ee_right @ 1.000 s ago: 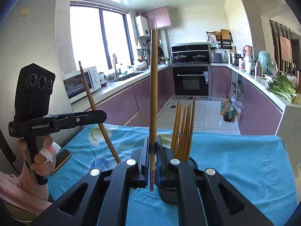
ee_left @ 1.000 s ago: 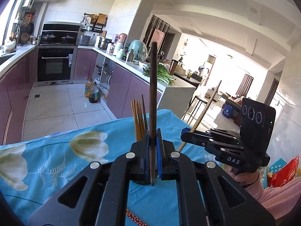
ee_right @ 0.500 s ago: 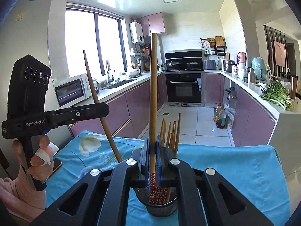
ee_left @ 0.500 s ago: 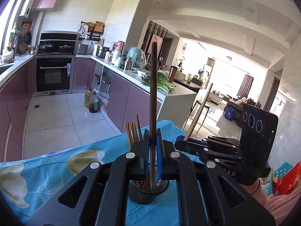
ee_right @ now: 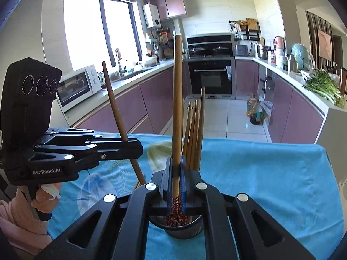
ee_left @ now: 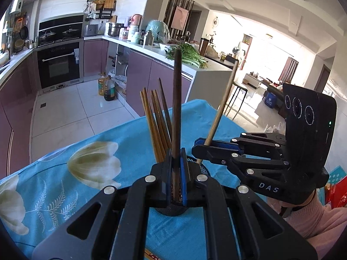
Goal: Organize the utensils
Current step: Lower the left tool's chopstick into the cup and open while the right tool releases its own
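A dark mesh utensil cup [ee_right: 184, 227] stands on the blue tablecloth with several wooden chopsticks [ee_right: 196, 134] upright in it; it also shows in the left wrist view [ee_left: 171, 209]. My left gripper [ee_left: 176, 171] is shut on a dark brown chopstick [ee_left: 176, 99], held upright over the cup. My right gripper [ee_right: 176, 173] is shut on a light wooden chopstick [ee_right: 177, 99] with a red patterned end, its lower end inside the cup. Each gripper appears in the other's view, the right one [ee_left: 201, 149] and the left one [ee_right: 134, 149], flanking the cup.
The table is covered by a blue floral cloth [ee_left: 65, 184]. Its far edge [ee_right: 260, 143] drops to the kitchen floor. Another patterned chopstick [ee_left: 151, 254] lies on the cloth near me. Purple cabinets, an oven and a counter with greens stand beyond.
Both grippers with their chopsticks have come closer to the cup and lower. The right chopstick's patterned end now sits in the cup.
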A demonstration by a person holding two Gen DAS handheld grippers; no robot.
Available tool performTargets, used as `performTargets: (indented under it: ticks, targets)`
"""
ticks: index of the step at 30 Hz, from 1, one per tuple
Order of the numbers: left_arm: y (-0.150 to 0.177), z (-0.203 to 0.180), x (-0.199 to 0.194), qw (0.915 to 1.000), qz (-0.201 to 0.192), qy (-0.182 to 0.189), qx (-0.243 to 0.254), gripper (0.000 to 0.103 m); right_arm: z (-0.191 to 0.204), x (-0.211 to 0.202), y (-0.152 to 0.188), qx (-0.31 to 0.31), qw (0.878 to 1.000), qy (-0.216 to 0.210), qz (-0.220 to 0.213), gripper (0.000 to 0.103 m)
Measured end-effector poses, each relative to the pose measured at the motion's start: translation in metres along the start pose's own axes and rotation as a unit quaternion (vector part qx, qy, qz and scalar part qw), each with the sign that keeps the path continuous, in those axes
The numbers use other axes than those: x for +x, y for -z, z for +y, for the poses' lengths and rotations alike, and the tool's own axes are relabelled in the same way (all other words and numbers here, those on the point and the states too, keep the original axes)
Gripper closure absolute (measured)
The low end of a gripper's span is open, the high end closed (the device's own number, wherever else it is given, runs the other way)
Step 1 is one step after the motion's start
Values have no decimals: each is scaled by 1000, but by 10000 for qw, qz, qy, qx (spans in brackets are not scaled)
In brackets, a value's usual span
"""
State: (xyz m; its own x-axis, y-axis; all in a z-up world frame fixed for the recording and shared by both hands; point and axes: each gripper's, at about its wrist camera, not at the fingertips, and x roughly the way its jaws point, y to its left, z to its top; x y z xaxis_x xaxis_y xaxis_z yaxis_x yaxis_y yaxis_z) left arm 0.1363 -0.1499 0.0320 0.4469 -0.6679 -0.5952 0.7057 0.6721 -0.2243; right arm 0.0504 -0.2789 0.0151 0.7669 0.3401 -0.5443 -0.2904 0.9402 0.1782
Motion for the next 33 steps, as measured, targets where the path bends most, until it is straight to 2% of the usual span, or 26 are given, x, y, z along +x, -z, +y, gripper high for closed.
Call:
performTargets:
  ticks: [6, 14, 17, 18, 24, 28, 33]
  targets:
    - [5, 7, 23, 9996, 254, -95, -45, 96, 1, 16, 5, 83, 9997, -40, 246, 97]
    - [2, 14, 37, 9993, 323, -181, -87, 94, -4, 25, 7, 273, 9992, -54, 289, 96]
    - [4, 14, 36, 9993, 316, -187, -113, 87, -7, 26, 7, 317, 9990, -43, 297, 95]
    - [4, 15, 36, 9993, 307, -193, -128, 81, -8, 26, 7, 351, 9990, -18, 284, 95]
    - [8, 20, 23, 9993, 169, -277, -193, 78, -10, 24, 11, 423, 9987, -32, 267, 93]
    - [16, 21, 7, 9990, -16, -401, -204, 71, -10, 20, 14, 398, 9989, -56, 232, 88]
    - [34, 25, -26, 9966, -380, -697, -228, 65, 4, 1, 19, 244, 9992, -313, 40, 78]
